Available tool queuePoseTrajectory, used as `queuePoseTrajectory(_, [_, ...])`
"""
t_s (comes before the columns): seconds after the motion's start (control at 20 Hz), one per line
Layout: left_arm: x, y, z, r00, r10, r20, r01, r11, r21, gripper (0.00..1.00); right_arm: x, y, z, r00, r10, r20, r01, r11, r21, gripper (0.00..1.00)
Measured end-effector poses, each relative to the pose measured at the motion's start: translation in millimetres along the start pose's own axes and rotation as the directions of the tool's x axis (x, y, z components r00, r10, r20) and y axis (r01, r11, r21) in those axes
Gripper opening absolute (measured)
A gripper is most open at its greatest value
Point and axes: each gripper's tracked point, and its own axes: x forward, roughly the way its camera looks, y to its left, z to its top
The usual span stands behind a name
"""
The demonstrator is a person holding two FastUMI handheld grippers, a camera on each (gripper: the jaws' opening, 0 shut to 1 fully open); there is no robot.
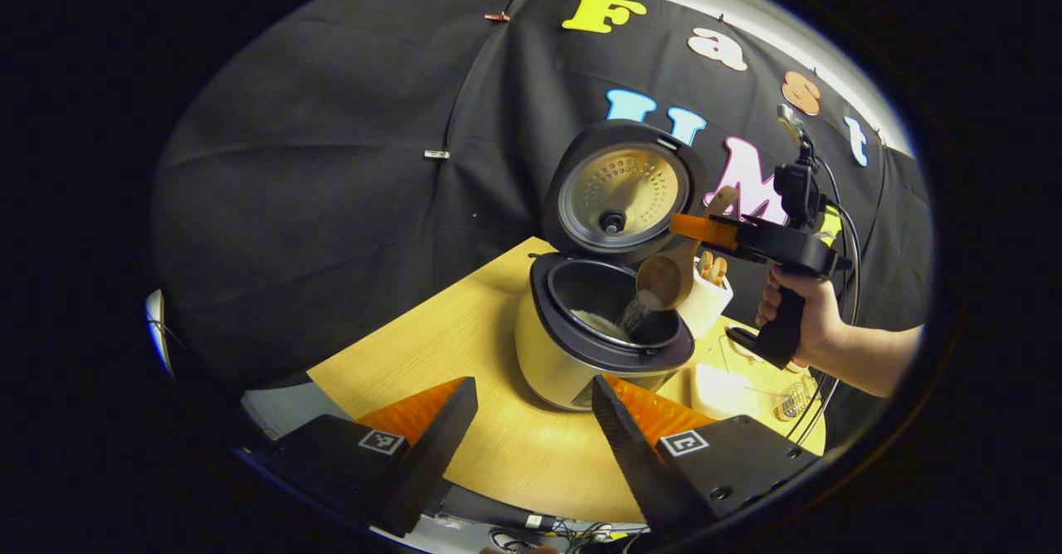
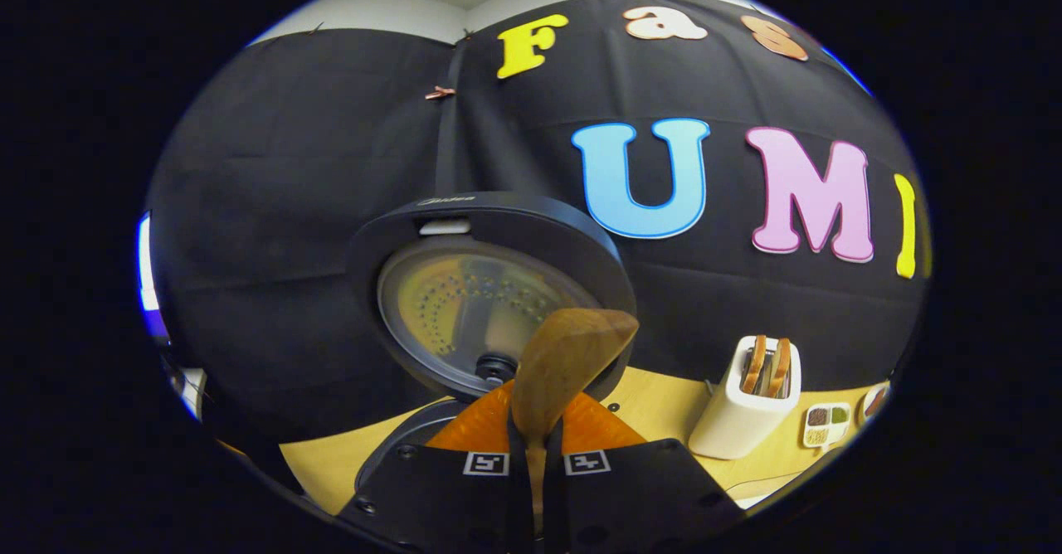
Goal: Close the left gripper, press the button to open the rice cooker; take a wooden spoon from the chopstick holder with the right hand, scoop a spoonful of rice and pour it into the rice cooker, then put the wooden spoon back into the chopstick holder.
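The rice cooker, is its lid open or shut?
Open. The lid stands tipped up behind the rice cooker, baring the pot, where rice spills from the wooden spoon.

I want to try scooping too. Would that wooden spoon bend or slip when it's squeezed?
Probably not. The wooden spoon looks thick and stays straight with the right gripper shut on its handle. It seems light, carried by the handle end alone. Rice slides off easily, so its bowl may be smooth.

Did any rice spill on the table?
No spill that I can see. Rice falls from the tipped wooden spoon straight into the open rice cooker, and the table around it looks clean. Nothing looks odd.
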Motion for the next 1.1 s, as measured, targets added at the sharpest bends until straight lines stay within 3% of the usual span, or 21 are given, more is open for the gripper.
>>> queuePoseTrajectory(0.15, [-2,-11,-4,0.999,-0.029,-0.015,0.030,0.999,0.031,0.96,-1,15,-8,0.999,0.045,-0.011,-0.046,0.992,-0.120,0.09])
queuePoseTrajectory(0.4, [-1,-23,3,0.999,-0.051,0.001,0.050,0.997,0.064,0.96,-7,41,-20,0.992,0.120,-0.035,-0.125,0.969,-0.211,0.10])
queuePoseTrajectory(0.5, [-1,-24,6,0.999,-0.042,0.010,0.041,0.996,0.077,0.96,-8,44,-26,0.990,0.125,-0.063,-0.133,0.981,-0.144,0.10])
queuePoseTrajectory(0.75, [-3,-30,10,0.999,-0.040,0.028,0.038,0.997,0.063,0.96,-20,15,1,0.998,0.065,-0.022,-0.065,0.998,-0.016,0.10])
queuePoseTrajectory(1.1, [3,-57,14,0.997,-0.061,0.039,0.059,0.997,0.042,0.96,-70,-68,22,0.998,-0.060,0.000,0.059,0.990,0.128,0.10])
